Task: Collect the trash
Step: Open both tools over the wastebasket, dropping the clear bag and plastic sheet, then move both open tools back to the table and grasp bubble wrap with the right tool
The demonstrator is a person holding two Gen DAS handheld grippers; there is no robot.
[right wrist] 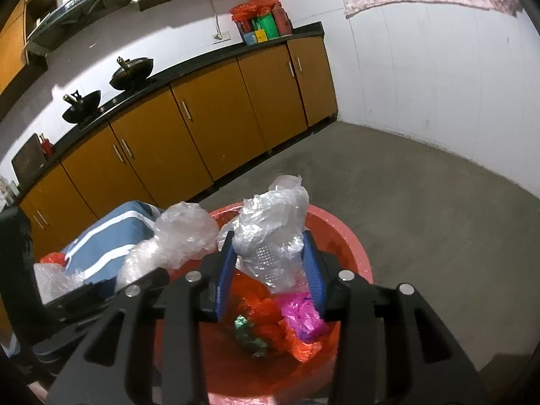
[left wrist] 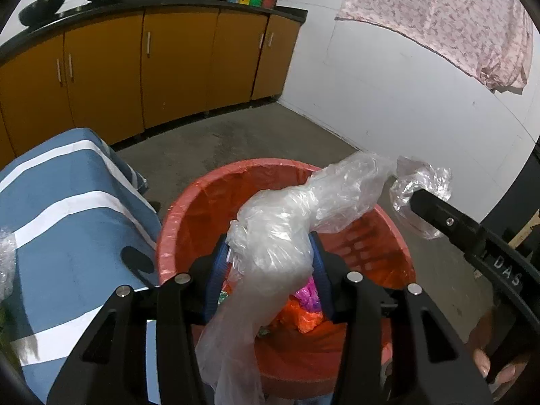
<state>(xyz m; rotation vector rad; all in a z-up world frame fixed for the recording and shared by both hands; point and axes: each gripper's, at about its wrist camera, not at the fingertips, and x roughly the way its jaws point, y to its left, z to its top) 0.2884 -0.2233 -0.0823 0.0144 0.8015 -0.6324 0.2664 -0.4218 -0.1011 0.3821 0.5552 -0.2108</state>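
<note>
We judged the clear plastic wrap (left wrist: 276, 236) light, limp and slippery, best pinched where it bunches thick. Our left hand-held gripper (left wrist: 270, 263) pinched one end over the red bin (left wrist: 202, 209). Our right hand-held gripper (right wrist: 270, 260) pinched the other crumpled end (right wrist: 273, 222), both angled down above the bin, right of the blue-striped cloth (left wrist: 67, 202).

Orange cabinets (left wrist: 175, 64), two black woks (right wrist: 131, 71), hanging floral cloth (left wrist: 449, 20).
</note>
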